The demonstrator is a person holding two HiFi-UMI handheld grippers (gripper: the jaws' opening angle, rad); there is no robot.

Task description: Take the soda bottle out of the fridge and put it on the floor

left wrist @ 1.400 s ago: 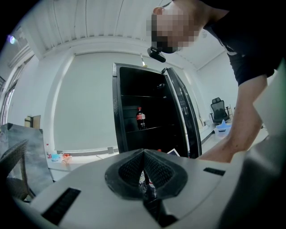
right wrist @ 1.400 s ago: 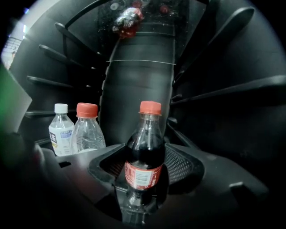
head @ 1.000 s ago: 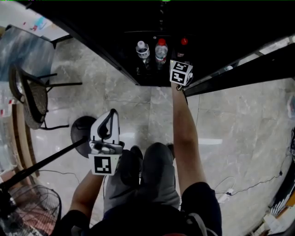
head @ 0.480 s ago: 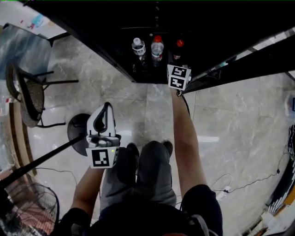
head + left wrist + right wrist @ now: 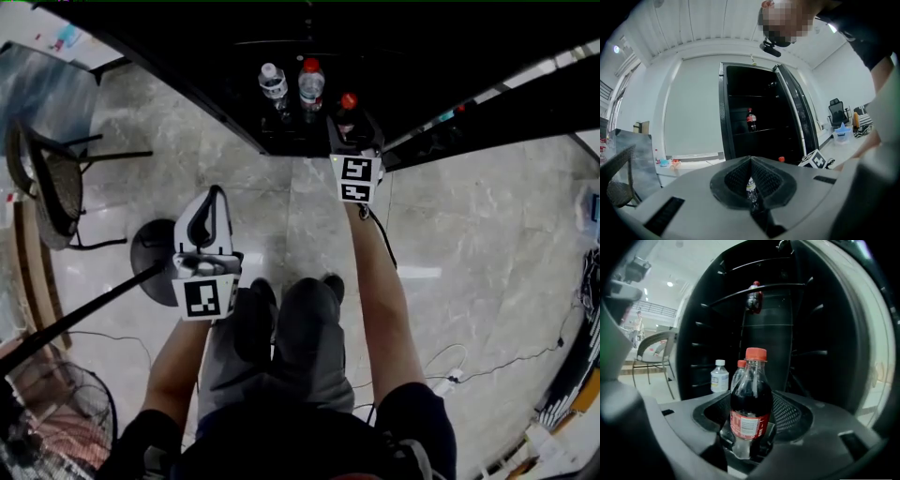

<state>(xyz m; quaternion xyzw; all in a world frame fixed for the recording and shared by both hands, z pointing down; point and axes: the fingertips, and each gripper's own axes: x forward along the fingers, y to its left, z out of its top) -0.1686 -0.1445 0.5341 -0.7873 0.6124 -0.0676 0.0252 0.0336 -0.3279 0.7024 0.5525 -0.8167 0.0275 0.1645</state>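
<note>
The soda bottle (image 5: 750, 404) holds dark cola and has a red cap and a red label. It stands upright between the jaws of my right gripper (image 5: 751, 430), which is shut on its lower body. In the head view the bottle's red cap (image 5: 348, 101) shows just beyond the right gripper (image 5: 350, 131), at the front edge of the black fridge (image 5: 309, 37). My left gripper (image 5: 213, 199) hangs over the floor to the left, shut with nothing in it. Its closed tips (image 5: 751, 163) point toward the fridge.
Two clear water bottles (image 5: 273, 82) (image 5: 310, 80) stand low in the fridge. Another cola bottle (image 5: 751, 120) sits on a higher shelf. The fridge door (image 5: 487, 103) stands open at right. A chair (image 5: 52, 183), a round stand base (image 5: 155, 262) and a wire basket (image 5: 56, 422) are at left.
My right gripper has drawn back from the fridge toward the person, bringing the soda bottle out with it. The left gripper has drifted slightly up and left.
</note>
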